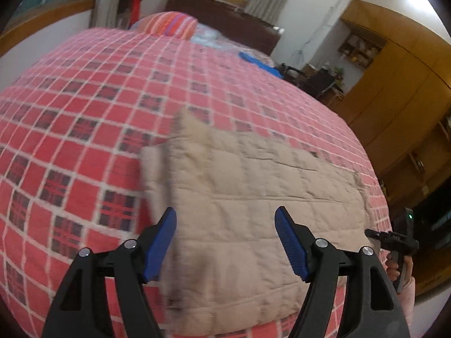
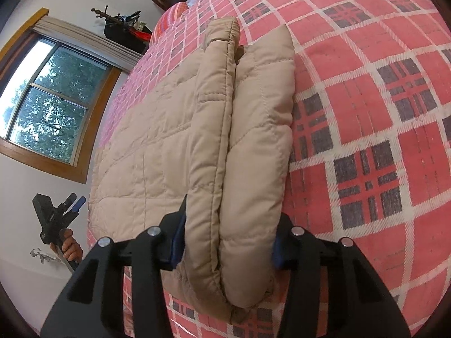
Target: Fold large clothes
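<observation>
A beige quilted jacket (image 1: 253,197) lies folded on the red plaid bedspread (image 1: 84,98), close to the bed's near edge. My left gripper (image 1: 225,210) hovers open over its near part with nothing between the blue pads. In the right wrist view the jacket (image 2: 169,126) shows a thick doubled edge. That edge runs between the spread fingers of my right gripper (image 2: 231,211), which stands open around it. A hand holds the right gripper (image 1: 372,233) at the jacket's right side. The left gripper (image 2: 77,201) shows off the bed's side, also in a hand.
A striped pillow (image 1: 172,24) and a blue item (image 1: 259,63) lie at the far end by the dark headboard (image 1: 220,17). Wooden wardrobes (image 1: 394,98) line the right wall. A window (image 2: 48,98) is on the wall beyond the bed.
</observation>
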Tool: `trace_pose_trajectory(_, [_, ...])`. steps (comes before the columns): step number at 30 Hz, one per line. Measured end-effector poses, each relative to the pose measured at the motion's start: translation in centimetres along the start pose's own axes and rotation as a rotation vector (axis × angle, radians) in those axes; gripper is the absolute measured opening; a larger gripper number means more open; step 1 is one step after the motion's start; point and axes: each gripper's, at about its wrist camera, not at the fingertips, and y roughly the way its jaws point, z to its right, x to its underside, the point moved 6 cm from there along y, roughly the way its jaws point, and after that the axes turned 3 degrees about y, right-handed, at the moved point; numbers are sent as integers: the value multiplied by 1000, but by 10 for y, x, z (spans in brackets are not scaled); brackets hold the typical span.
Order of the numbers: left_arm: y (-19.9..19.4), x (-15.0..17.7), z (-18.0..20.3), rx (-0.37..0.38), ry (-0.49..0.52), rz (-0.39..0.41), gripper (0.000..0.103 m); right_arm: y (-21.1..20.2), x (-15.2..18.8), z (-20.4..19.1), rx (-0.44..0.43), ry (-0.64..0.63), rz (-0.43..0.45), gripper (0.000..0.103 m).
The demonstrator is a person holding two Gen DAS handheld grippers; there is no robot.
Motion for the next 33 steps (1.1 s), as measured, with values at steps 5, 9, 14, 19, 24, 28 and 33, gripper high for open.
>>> trace_pose_trajectory(5, [26, -12, 58, 254, 61, -105, 71, 0, -1, -5, 22, 0, 5, 45])
trace_pose_trajectory(9, [69, -29, 112, 290, 144, -205, 71, -5, -1, -12, 36, -8, 16, 42])
trace_pose_trajectory(14, [108, -33, 165, 413, 156, -346, 73, -4, -3, -19, 56, -26, 1, 41])
trace_pose_trajectory(19, [157, -45, 240, 419, 241, -502, 74, 1, -8, -22, 59, -26, -25, 43])
trace_pose_trajectory(24, [212, -32, 307, 410, 293, -652, 76, 2, -10, -19, 35, -26, -25, 43])
trace_pose_trajectory(28, [258, -14, 359, 391, 327, -755, 77, 0, -7, -17, 27, -39, -17, 45])
trace_pose_trajectory(33, [313, -9, 383, 265, 322, -810, 79, -5, 0, -18, 39, -60, 1, 47])
